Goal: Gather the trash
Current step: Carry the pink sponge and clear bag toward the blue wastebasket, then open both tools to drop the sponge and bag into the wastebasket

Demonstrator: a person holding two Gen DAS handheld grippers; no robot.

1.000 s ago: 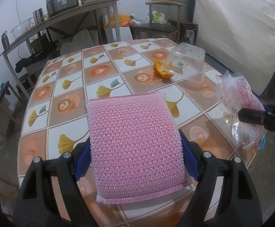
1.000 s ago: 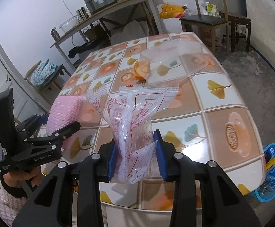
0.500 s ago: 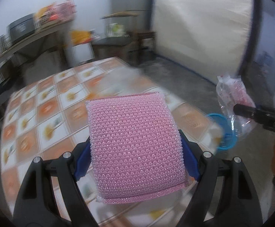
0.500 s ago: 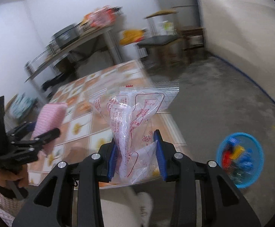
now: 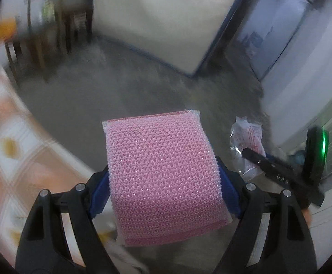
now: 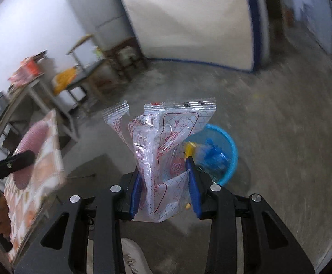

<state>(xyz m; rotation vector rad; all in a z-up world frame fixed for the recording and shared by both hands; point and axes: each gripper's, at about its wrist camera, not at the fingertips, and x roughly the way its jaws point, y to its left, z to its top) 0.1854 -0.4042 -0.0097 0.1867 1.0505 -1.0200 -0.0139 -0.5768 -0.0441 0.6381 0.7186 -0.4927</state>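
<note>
While both views are smeared by motion, the main items read clearly. Left tool [image 5: 163, 180]: clenched on a pink mesh scouring pad [image 5: 166, 173], blue pads pressing its two sides; pad held over the grey concrete floor [image 5: 97, 105], just off the edge of the tiled counter [image 5: 10, 150] at the left. Right tool [image 6: 164, 191]: clenched on a crumpled clear plastic wrapper [image 6: 161, 150] with red print, serrated top edges standing upward. Wrapper held above the floor; seen through and beside it, a round blue basket [image 6: 229, 155] sits on the concrete, holding blue and yellow scraps. Whether the wrapper is directly over the basket cannot be told. In the left view, the right tool and its wrapper appear low at the right, near the pad but apart from it. In the right view, the left tool and pad appear at the left edge, beside the counter's corner. White shoe [image 6: 134, 260]: bottom of the right view, on the floor.
</note>
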